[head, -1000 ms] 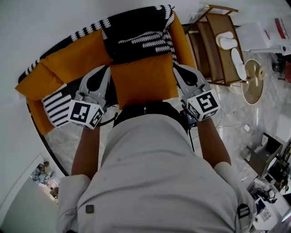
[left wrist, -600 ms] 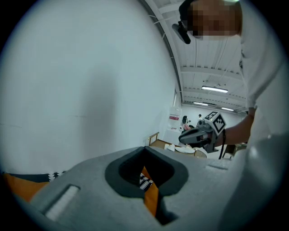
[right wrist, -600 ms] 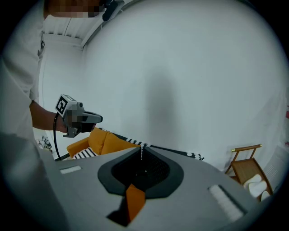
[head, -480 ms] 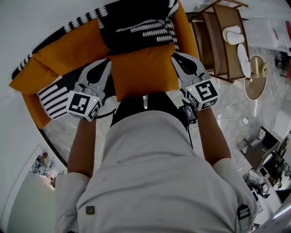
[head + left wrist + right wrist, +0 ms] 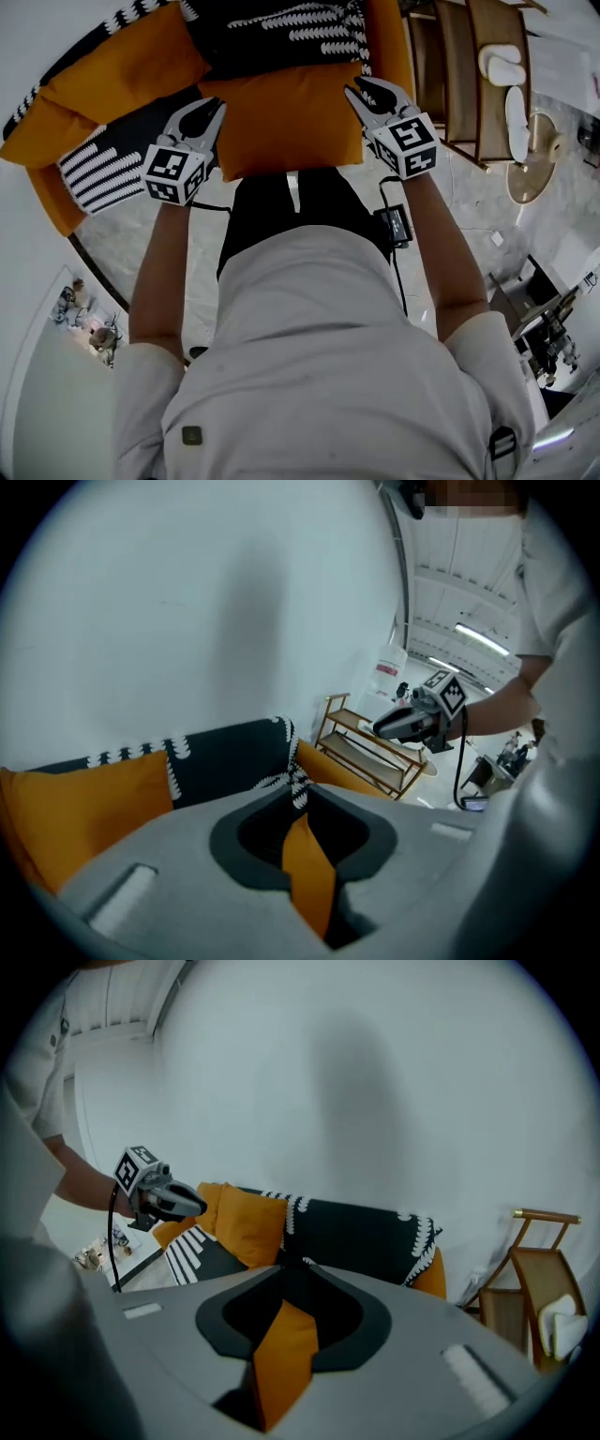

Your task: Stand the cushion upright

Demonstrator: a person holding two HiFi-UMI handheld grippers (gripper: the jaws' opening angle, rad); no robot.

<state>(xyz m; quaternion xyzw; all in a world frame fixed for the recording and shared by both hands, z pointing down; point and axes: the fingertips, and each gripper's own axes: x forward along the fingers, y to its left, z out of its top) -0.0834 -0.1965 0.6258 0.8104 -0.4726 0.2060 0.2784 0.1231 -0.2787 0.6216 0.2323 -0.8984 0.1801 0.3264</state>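
Observation:
In the head view an orange cushion [image 5: 286, 117] lies against the sofa's black patterned throw [image 5: 281, 28], held at both side edges. My left gripper [image 5: 208, 111] is at its left edge, with a narrow strip of orange fabric [image 5: 309, 869] filling the slit between the jaws, which are opening. My right gripper [image 5: 367, 91] is at the right edge. Its jaws are opening wider, and the cushion's corner [image 5: 281, 1354] sits loosely between them with a dark gap beside it. Each gripper shows in the other's view: the right gripper [image 5: 412, 722], the left gripper [image 5: 164, 1199].
The orange sofa [image 5: 112, 70] curves round the back. A black-and-white striped cushion [image 5: 98, 173] lies at its left end. A wooden rack [image 5: 469, 66] with white slippers stands to the right, and a round stand [image 5: 530, 159] beyond it. A small device [image 5: 394, 223] with a cable hangs by the person's waist.
Both grippers have carried the cushion down and away from the person's body, toward the sofa back. The cushion is now further up the head view, against the black throw.

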